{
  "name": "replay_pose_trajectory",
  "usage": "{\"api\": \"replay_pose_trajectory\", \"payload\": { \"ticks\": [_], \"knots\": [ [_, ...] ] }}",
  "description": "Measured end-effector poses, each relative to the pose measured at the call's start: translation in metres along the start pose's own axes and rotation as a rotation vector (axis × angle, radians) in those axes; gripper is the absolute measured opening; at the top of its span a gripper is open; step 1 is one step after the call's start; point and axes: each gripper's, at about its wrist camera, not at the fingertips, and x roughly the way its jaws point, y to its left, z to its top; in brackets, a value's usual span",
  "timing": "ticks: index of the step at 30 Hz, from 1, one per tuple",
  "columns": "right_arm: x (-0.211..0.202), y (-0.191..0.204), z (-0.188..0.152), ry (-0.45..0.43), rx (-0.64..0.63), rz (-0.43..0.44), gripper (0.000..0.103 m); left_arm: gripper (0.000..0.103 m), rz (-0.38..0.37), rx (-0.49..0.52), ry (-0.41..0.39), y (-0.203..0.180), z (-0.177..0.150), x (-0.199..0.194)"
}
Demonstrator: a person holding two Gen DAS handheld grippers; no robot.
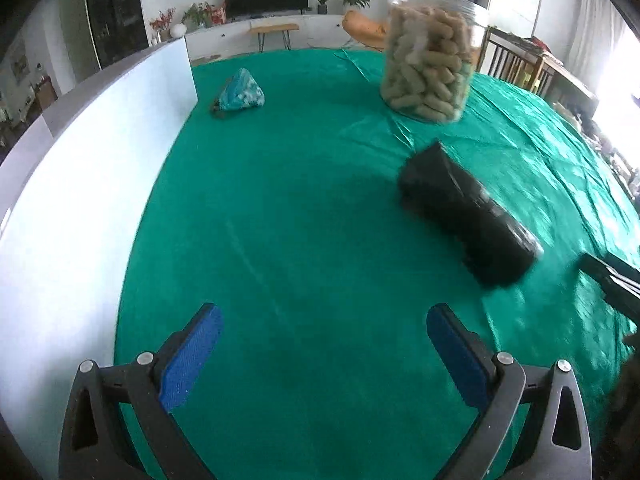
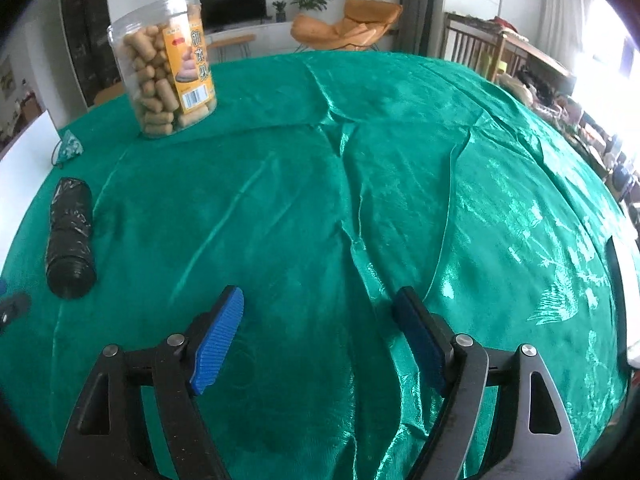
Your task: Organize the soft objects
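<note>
A black roll of plastic bags point(image 1: 468, 212) lies on the green tablecloth point(image 1: 300, 200), ahead and right of my left gripper point(image 1: 324, 316), which is open and empty above the cloth. A teal patterned pouch point(image 1: 242, 92) sits far ahead near a white board point(image 1: 92, 168). In the right wrist view the roll point(image 2: 70, 232) lies far left and the pouch point(image 2: 70, 146) behind it. My right gripper point(image 2: 318, 300) is open and empty over wrinkled cloth point(image 2: 400, 180).
A clear jar of tan snack pieces point(image 1: 430, 68) stands at the back of the table; it also shows in the right wrist view point(image 2: 170, 64). A dark gripper part point(image 1: 612, 276) shows at the right edge. Chairs and furniture stand beyond the table.
</note>
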Motion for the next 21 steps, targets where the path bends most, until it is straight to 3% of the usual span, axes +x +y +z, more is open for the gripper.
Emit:
{"api": "replay_pose_trajectory", "payload": {
  "ticks": [6, 10, 21],
  "knots": [
    [0.0, 0.0, -0.001, -0.001, 0.0, 0.0, 0.081, 0.101, 0.002, -0.037, -0.006, 0.018, 0.011, 0.02],
    [0.0, 0.0, -0.001, -0.001, -0.001, 0.0, 0.082, 0.103, 0.037, -0.013, -0.024, 0.016, 0.009, 0.022],
    [0.001, 0.0, -0.001, 0.0, -0.001, -0.001, 0.082, 0.103, 0.034, -0.018, -0.024, 0.018, 0.01, 0.023]
  ]
}}
